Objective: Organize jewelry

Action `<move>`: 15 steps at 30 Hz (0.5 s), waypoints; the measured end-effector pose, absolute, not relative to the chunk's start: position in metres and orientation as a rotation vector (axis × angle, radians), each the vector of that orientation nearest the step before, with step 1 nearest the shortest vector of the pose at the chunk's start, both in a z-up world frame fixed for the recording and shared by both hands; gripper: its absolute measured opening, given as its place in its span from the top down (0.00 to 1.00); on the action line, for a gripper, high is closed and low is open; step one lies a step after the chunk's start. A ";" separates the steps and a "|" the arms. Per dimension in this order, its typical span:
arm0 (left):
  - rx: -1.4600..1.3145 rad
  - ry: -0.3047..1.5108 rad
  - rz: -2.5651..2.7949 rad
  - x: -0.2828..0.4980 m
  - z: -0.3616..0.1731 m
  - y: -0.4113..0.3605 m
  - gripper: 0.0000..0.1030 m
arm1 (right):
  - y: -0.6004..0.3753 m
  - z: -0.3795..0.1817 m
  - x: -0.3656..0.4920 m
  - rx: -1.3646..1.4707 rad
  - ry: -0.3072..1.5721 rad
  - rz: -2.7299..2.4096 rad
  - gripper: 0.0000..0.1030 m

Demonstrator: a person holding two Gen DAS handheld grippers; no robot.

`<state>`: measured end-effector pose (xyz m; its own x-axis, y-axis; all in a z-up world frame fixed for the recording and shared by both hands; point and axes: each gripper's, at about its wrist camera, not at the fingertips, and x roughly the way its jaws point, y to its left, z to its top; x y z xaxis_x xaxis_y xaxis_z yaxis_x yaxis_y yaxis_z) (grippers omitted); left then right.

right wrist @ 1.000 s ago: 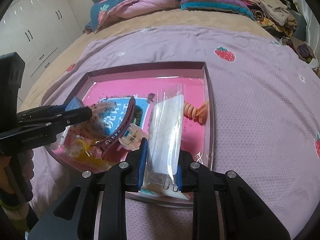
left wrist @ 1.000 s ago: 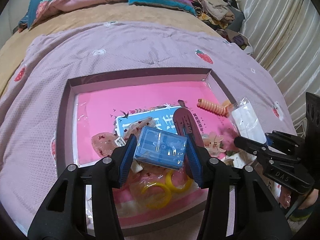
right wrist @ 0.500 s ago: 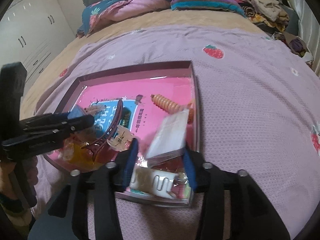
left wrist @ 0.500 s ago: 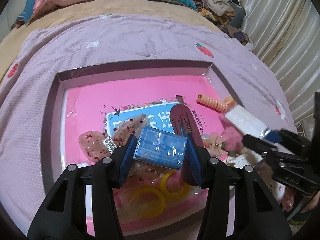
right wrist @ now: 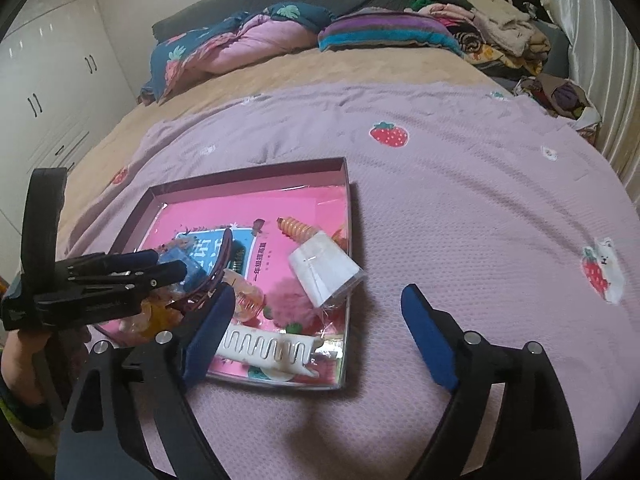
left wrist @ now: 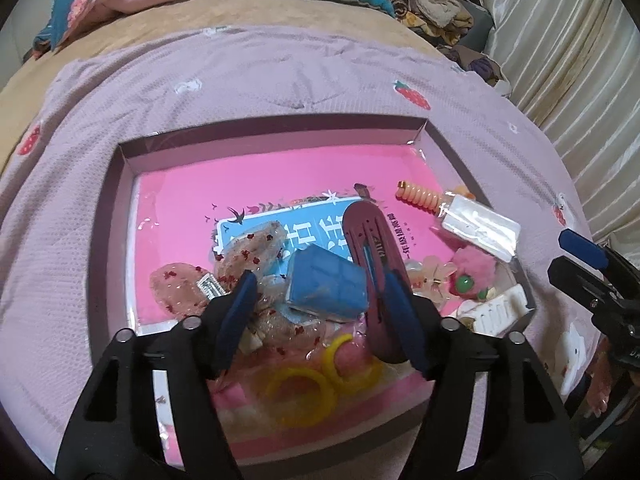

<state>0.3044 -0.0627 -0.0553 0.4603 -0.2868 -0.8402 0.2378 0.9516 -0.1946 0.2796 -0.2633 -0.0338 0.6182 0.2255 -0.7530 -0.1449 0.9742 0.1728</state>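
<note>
A shallow box (left wrist: pixel 128 184) with a pink floor lies on the bed and holds hair accessories. My left gripper (left wrist: pixel 320 304) is open over it; a small blue box (left wrist: pixel 326 284) lies loose between its fingers beside a maroon hair clip (left wrist: pixel 372 248). My right gripper (right wrist: pixel 320 320) is open and empty, at the box's near right edge (right wrist: pixel 348 272). A clear packet with a white card (right wrist: pixel 326 268) rests on the box's right side; it also shows in the left wrist view (left wrist: pixel 480 228). An orange spiral tie (left wrist: pixel 416 196), a white comb clip (right wrist: pixel 272 348) and yellow rings (left wrist: pixel 296 396) lie inside.
The box lies on a lilac strawberry blanket (right wrist: pixel 460 208). Pillows and piled clothes (right wrist: pixel 400 32) lie at the bed's far end. White wardrobe doors (right wrist: pixel 44 92) stand at left, a curtain (left wrist: pixel 580 60) at right.
My right gripper opened, dropped the clear packet into the box and pulled back to the right. My left gripper opened and let the blue box settle among the clips.
</note>
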 end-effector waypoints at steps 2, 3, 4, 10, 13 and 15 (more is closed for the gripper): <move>-0.054 1.028 -0.323 0.300 -0.046 -0.063 0.37 | -0.265 -0.030 0.276 0.100 0.875 0.204 0.18; -0.054 1.018 -0.327 0.298 -0.041 -0.063 0.34 | -0.267 -0.027 0.272 0.107 0.871 0.201 0.18; -0.053 1.012 -0.327 0.296 -0.038 -0.063 0.32 | -0.268 -0.025 0.270 0.111 0.869 0.196 0.17; -0.051 0.943 -0.342 0.272 -0.002 -0.065 0.23 | -0.281 0.002 0.245 0.133 0.788 0.166 0.06; -0.043 0.896 -0.346 0.255 0.019 -0.067 0.17 | -0.288 0.013 0.236 0.160 0.763 0.157 0.06; -0.042 0.872 -0.343 0.247 0.030 -0.068 0.12 | -0.292 0.021 0.229 0.169 0.748 0.155 0.06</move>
